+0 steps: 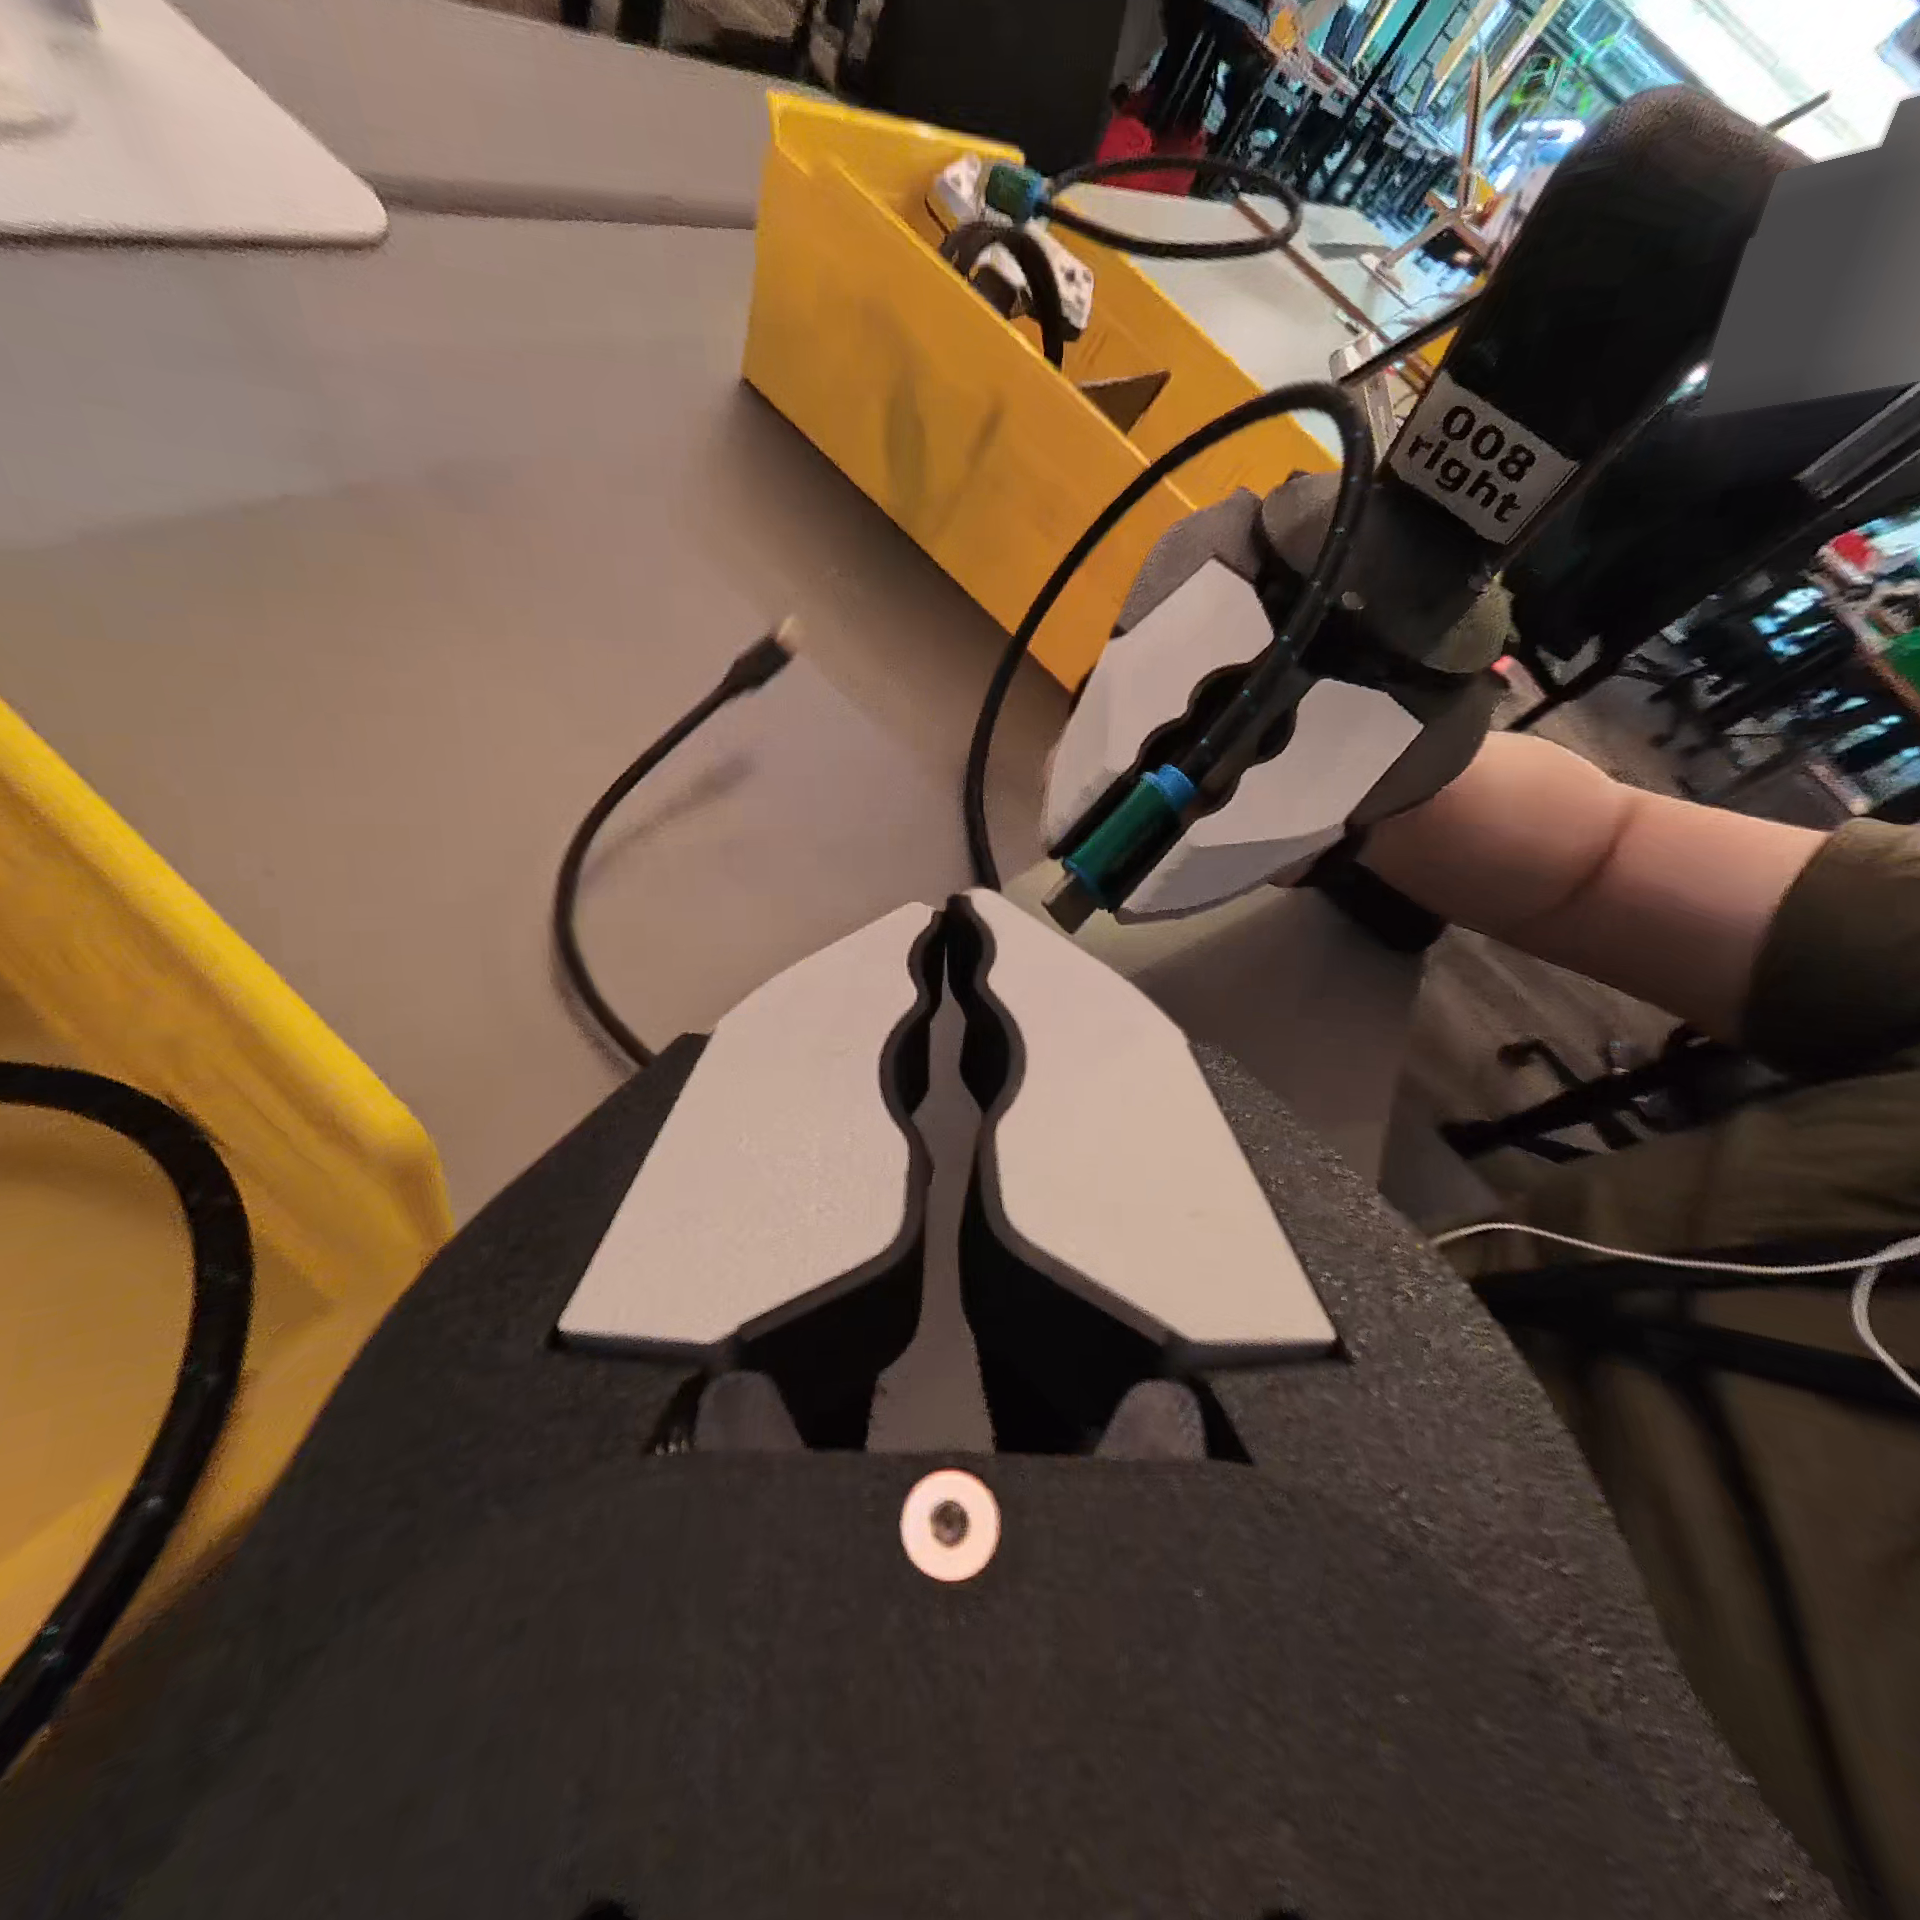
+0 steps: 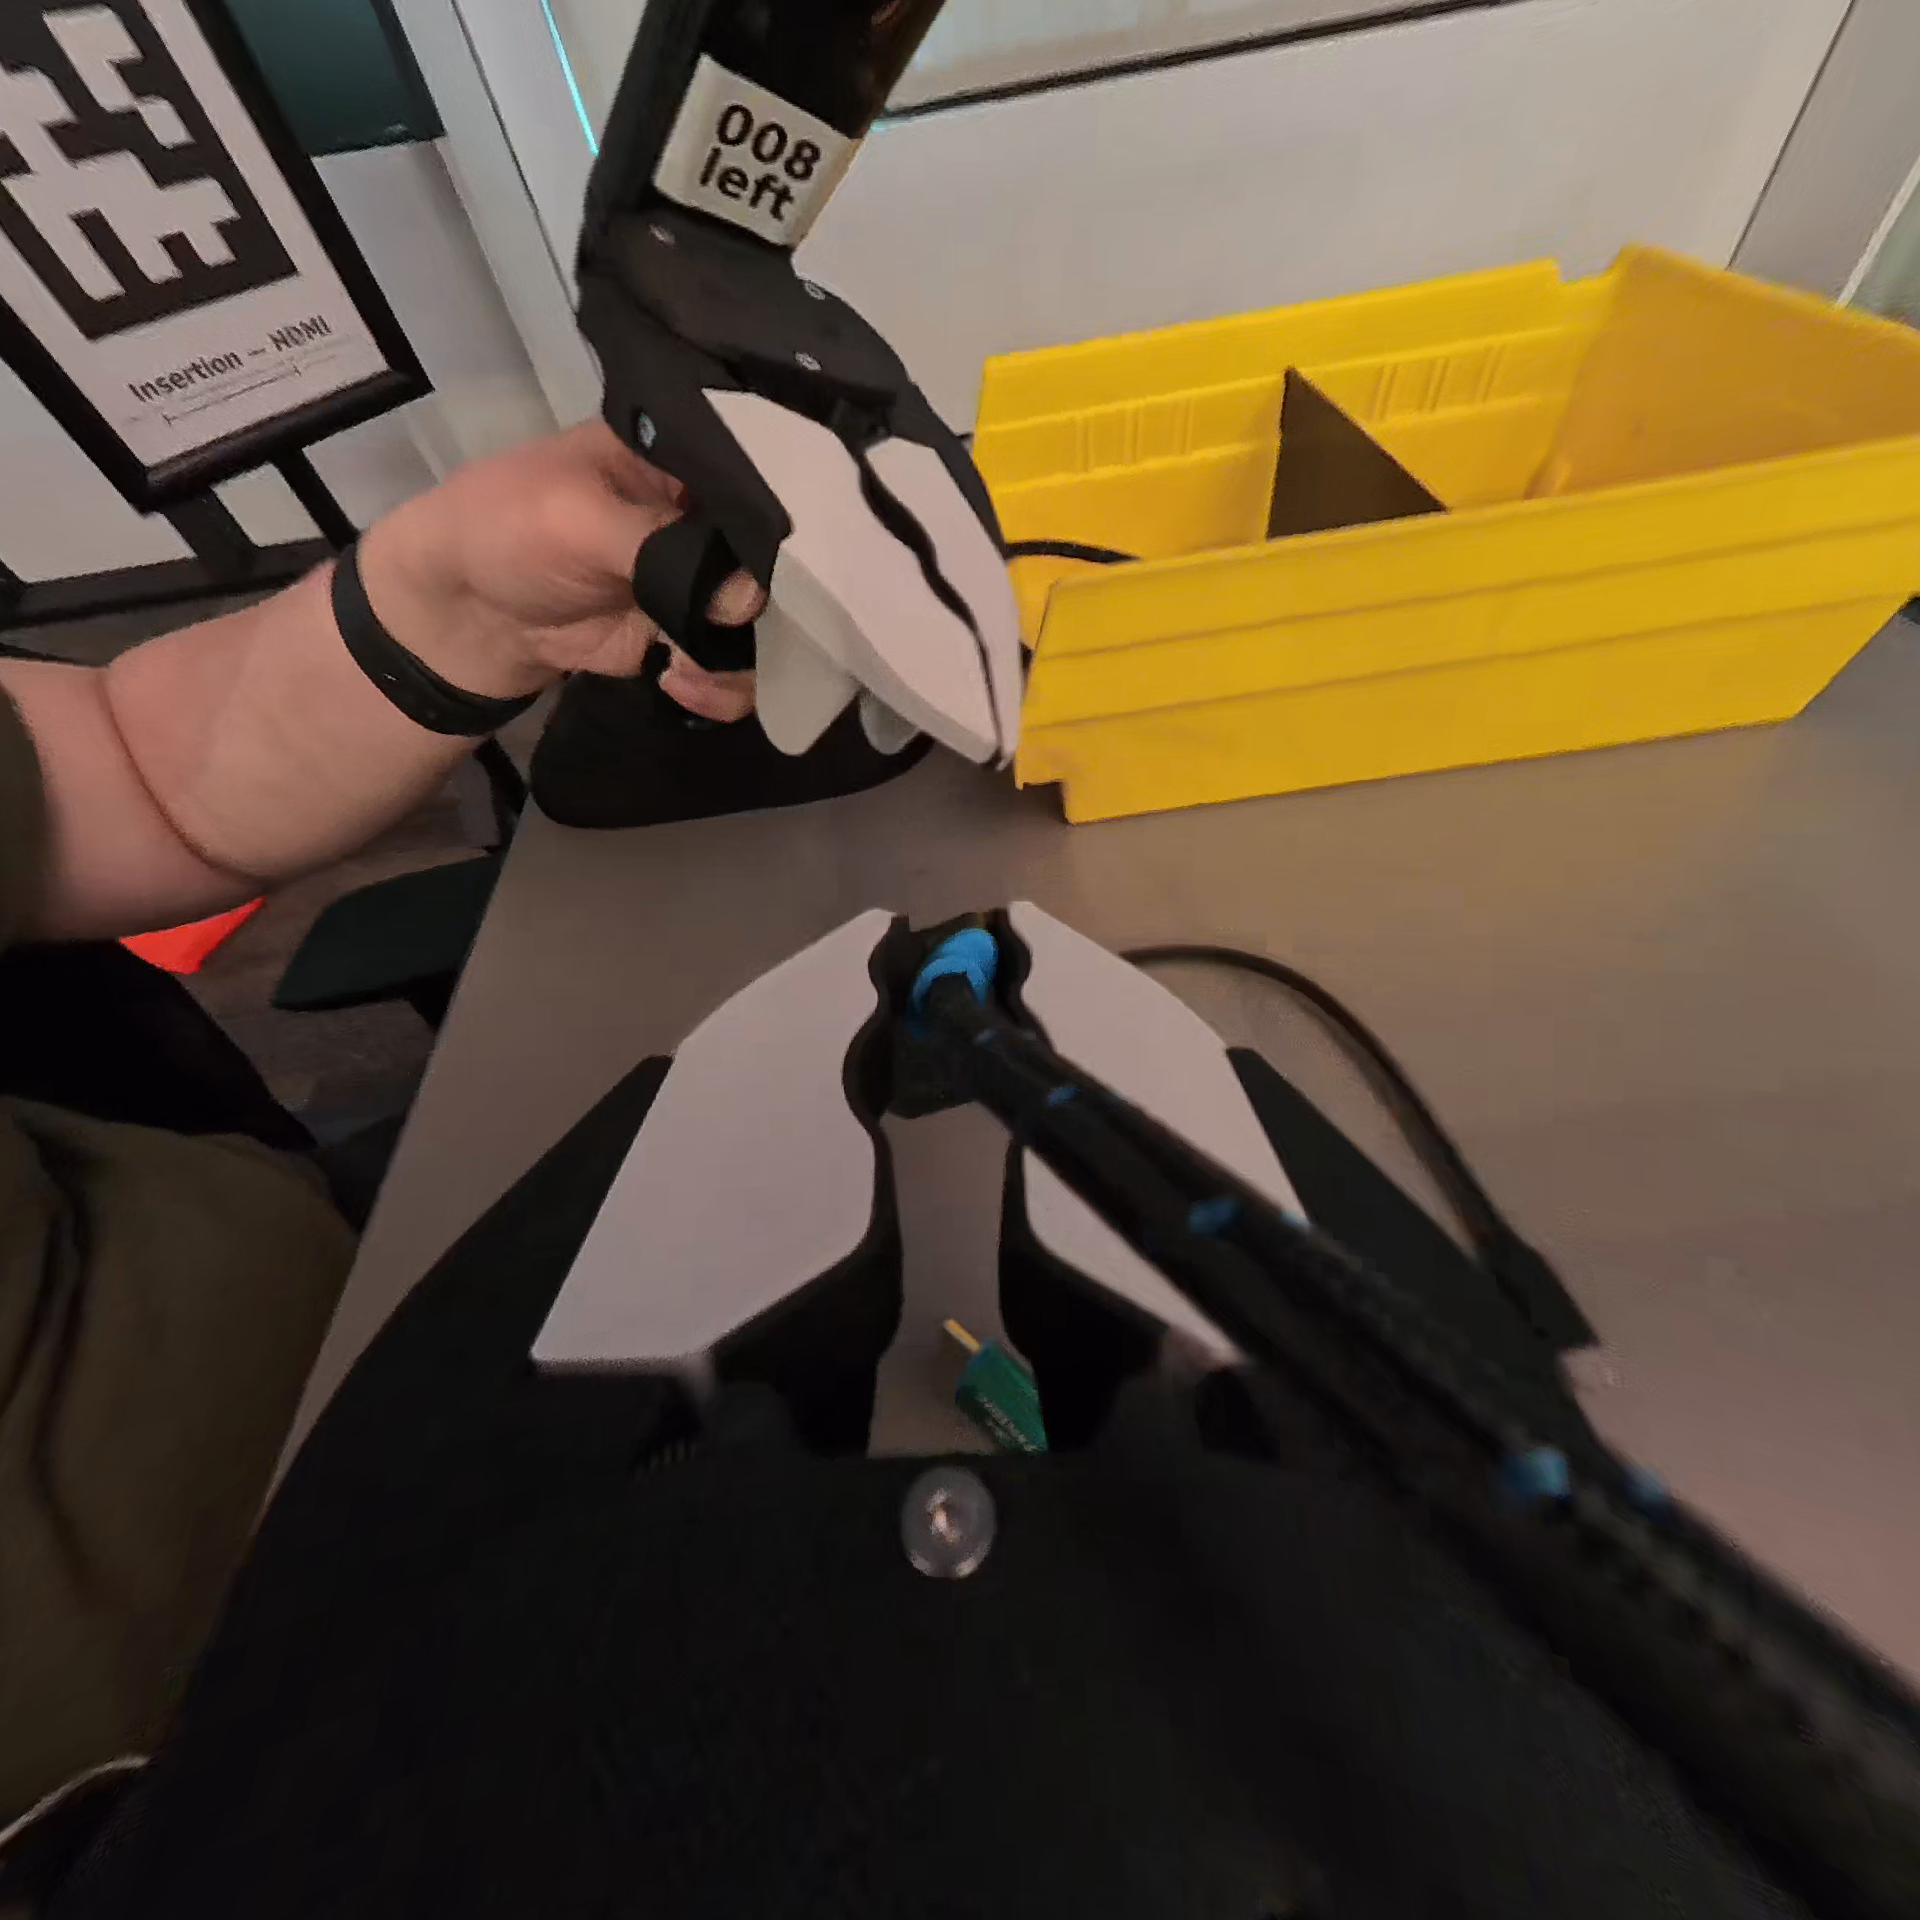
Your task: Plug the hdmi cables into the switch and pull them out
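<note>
My right gripper is shut on an HDMI cable's plug; its blue collar sits between the pads and the black braided cable runs back over the gripper. The left wrist view shows the same plug, green-bodied, its metal tip poking out of the right gripper just above the table. My left gripper is shut with nothing between its pads; in the right wrist view it hovers by a yellow bin's corner. A second black cable lies on the table, plug end free.
A yellow bin at the back holds small white devices and a green-plugged cable. Another yellow bin at left holds a black cable. A loose green plug lies on the grey table under my right gripper. A framed sign stands behind. The tips of one gripper are about 4 cm away from the tips of the other.
</note>
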`<state>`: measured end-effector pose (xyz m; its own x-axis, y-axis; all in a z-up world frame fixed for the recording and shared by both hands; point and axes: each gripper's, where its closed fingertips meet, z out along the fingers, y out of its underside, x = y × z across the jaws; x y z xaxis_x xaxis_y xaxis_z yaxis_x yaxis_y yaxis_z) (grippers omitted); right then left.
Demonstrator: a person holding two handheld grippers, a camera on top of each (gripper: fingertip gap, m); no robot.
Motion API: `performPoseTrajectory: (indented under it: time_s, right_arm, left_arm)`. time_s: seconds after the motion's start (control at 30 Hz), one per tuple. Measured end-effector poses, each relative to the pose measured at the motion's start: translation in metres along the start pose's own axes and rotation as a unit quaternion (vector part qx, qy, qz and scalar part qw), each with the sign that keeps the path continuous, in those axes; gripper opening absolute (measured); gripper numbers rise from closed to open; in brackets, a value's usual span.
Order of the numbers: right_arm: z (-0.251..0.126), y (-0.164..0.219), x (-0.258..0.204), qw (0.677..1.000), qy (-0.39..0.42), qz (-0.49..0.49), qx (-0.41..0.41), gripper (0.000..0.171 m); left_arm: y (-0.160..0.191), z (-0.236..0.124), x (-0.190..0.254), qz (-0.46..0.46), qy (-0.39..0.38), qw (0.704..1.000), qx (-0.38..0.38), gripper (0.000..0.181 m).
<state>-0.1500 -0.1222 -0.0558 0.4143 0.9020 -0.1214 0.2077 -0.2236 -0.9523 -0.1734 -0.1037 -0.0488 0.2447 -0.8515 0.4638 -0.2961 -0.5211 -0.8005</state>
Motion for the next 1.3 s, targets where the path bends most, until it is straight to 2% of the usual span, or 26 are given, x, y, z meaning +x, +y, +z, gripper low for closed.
performPoseTrajectory:
  time_s: [0.1,0.13,0.2,0.27,0.3,0.37,0.4,0.57,0.73,0.87,0.93,1.3]
  right_arm:
    - [-0.001,0.004,0.011,0.999,0.028,-0.033,-0.009,0.015]
    - [-0.003,0.004,0.013,0.999,0.031,-0.036,-0.007,0.015]
    - [-0.005,0.002,0.016,0.999,0.028,-0.029,0.003,0.015]
    - [-0.007,0.0,0.019,0.999,0.029,-0.025,0.012,0.015]
    - [-0.008,0.0,0.019,0.999,0.026,-0.026,0.013,0.016]
    - [-0.011,-0.001,0.02,0.999,0.024,-0.034,0.02,0.016]
    - [-0.013,-0.003,0.02,0.999,0.024,-0.035,0.028,0.015]
    - [-0.015,-0.008,0.017,0.998,0.013,-0.03,0.047,0.015]
    - [-0.012,-0.004,0.01,0.998,0.002,-0.057,0.026,0.016]
    - [-0.012,-0.005,0.007,0.998,-0.004,-0.063,0.026,0.016]
    - [-0.013,-0.006,0.008,0.998,-0.006,-0.06,0.029,0.016]
    - [-0.013,-0.006,0.006,0.998,-0.013,-0.062,0.026,0.016]
  left_arm:
    - [0.014,0.006,0.003,-0.007,0.027,0.999,-0.017,0.001]
    - [0.021,0.008,0.003,0.011,0.018,0.999,-0.032,0.006]
    - [0.039,0.009,-0.008,0.087,-0.05,0.992,-0.075,0.02]
    - [0.052,0.009,-0.021,0.189,-0.133,0.966,-0.113,0.041]
    - [0.058,0.009,-0.026,0.235,-0.166,0.949,-0.129,0.059]
    - [0.071,0.009,-0.034,0.3,-0.203,0.917,-0.168,0.073]
    - [0.079,0.011,-0.036,0.31,-0.199,0.91,-0.189,0.077]
    - [0.091,0.027,-0.038,0.258,-0.133,0.934,-0.21,0.077]
    - [0.098,0.033,-0.047,0.223,-0.102,0.939,-0.242,0.084]
    - [0.099,0.034,-0.044,0.235,-0.094,0.94,-0.23,0.085]
    - [0.098,0.033,-0.044,0.238,-0.096,0.939,-0.23,0.071]
    - [0.1,0.035,-0.042,0.246,-0.087,0.93,-0.261,0.072]
